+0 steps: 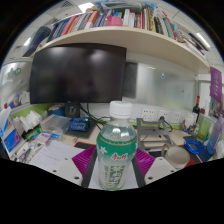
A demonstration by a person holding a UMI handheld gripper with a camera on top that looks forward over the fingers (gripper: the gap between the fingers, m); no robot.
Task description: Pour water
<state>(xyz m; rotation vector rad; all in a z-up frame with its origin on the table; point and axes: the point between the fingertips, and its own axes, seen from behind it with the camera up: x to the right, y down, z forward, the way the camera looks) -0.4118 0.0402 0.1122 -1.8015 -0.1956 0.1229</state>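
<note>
A clear plastic water bottle [117,150] with a white cap and a green and white label stands upright between my gripper's [115,165] two fingers. The magenta pads [84,158] lie against both sides of the bottle, so the fingers are shut on it. The bottle seems lifted above the desk. A pale cup [178,156] stands on the desk just to the right of the fingers. The fingertips are hidden behind the bottle.
A dark monitor [78,76] stands at the back of the cluttered desk [150,132]. A shelf of books [110,22] runs overhead. Papers and small boxes lie at the left [35,135]. More items stand at the right [200,135].
</note>
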